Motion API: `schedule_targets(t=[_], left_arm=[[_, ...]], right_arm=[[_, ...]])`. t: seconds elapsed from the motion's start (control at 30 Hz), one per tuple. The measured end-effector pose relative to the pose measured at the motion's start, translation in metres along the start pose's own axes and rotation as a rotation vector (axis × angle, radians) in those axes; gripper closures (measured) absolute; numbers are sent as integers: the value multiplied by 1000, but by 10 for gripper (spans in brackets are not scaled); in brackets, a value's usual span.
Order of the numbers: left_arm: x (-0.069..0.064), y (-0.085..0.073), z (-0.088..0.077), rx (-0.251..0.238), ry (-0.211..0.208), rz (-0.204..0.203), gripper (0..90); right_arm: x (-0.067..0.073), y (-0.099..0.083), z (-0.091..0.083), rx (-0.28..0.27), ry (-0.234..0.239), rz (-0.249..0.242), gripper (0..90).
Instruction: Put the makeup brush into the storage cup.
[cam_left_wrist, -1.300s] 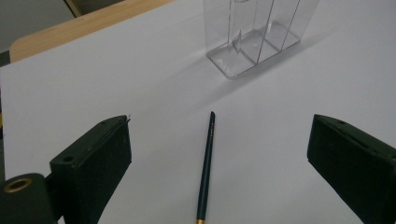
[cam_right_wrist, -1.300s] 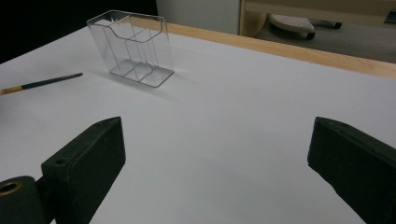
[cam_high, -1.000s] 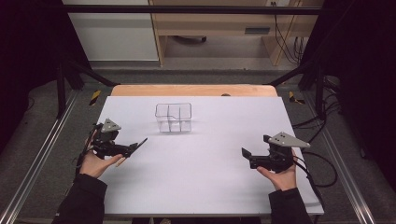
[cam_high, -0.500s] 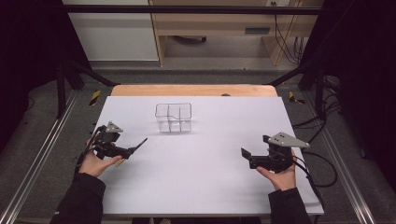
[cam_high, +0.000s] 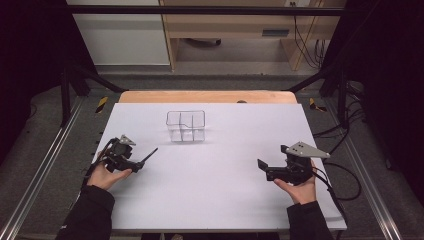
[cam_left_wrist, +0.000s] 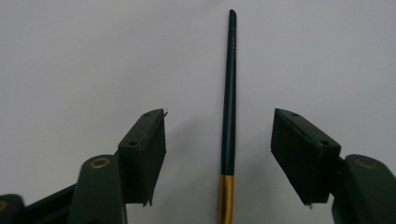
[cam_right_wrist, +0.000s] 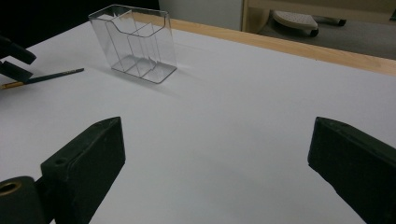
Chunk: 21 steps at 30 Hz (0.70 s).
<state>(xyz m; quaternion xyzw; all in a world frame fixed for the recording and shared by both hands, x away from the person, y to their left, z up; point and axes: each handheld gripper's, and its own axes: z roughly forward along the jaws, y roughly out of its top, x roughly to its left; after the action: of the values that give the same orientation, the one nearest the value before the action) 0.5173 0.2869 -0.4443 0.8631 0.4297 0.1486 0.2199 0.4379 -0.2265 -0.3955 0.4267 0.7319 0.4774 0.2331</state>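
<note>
A thin dark green stick with a gold band (cam_left_wrist: 229, 93) lies flat on the white table (cam_high: 220, 200), its tip pointing away from my left gripper (cam_left_wrist: 218, 116). The stick runs between the jaws with a gap on either side; neither pad touches it. The jaws have just been closing around it. In the high view the left gripper (cam_high: 137, 162) is low at the table's left, with the stick (cam_high: 150, 154) poking out ahead. My right gripper (cam_high: 262, 167) rests at the right, open and with nothing between its pads (cam_right_wrist: 93, 154). A clear plastic divided holder (cam_high: 186, 126) stands upright mid-table.
The holder (cam_right_wrist: 135, 44) has several narrow compartments and holds nothing. A wooden edge (cam_high: 207, 96) runs along the table's far side. Cables (cam_high: 345, 180) trail off the right of the table. Metal rails flank both sides.
My left gripper has sunk a little toward the table and its jaws have narrowed around the stick. The stick and the right gripper have not moved.
</note>
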Motion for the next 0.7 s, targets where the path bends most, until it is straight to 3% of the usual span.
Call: schedule_targets(t=[0.2,0.7], left_arm=[[-1,1,7,37,-20,22,475],[0,2,9,58,-66,31,732]], right_arm=[[0,0,-1,-2,-1,0,43],[0,0,0,-3,1,2,44]])
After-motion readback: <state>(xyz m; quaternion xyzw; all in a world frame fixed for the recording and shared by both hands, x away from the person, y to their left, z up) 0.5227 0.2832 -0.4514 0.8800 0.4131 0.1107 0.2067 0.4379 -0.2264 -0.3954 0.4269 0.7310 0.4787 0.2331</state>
